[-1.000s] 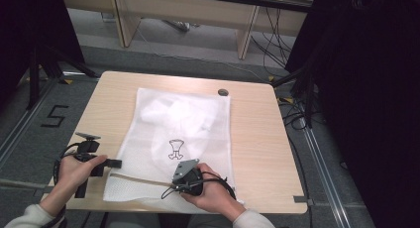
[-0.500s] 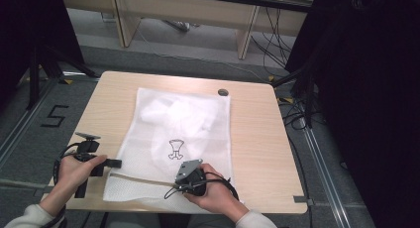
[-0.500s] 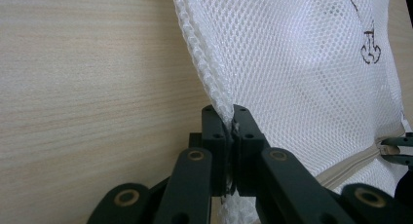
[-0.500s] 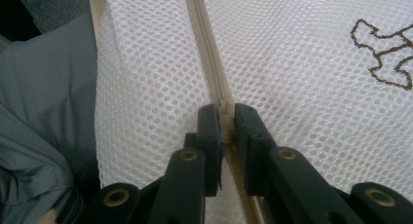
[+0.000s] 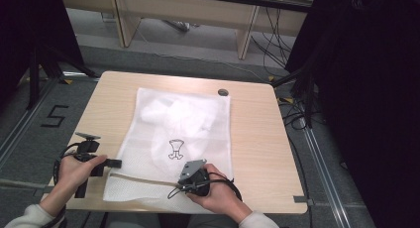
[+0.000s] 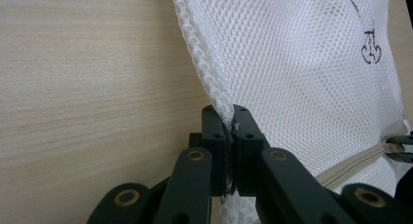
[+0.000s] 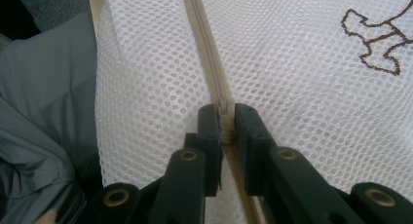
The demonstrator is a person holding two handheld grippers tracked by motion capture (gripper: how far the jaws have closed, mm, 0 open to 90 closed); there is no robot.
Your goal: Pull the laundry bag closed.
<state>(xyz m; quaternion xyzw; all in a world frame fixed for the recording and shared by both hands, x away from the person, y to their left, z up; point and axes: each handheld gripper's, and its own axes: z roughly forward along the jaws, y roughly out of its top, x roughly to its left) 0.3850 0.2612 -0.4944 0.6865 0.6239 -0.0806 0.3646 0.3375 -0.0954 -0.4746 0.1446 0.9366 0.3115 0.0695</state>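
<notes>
White mesh laundry bag [image 5: 178, 143] lay flat mid-worktop [image 5: 257, 134], its zippered end at near edge. Left gripper [image 6: 229, 119] – jaws clamped on bag's side seam by near-left corner. Right gripper [image 7: 224, 121] – jaws pinched shut on beige zipper [image 7: 207, 44] along near edge, at the slider. Small dark figure print [image 5: 175, 149] showed on mesh; white items bunched inside toward far edge.
</notes>
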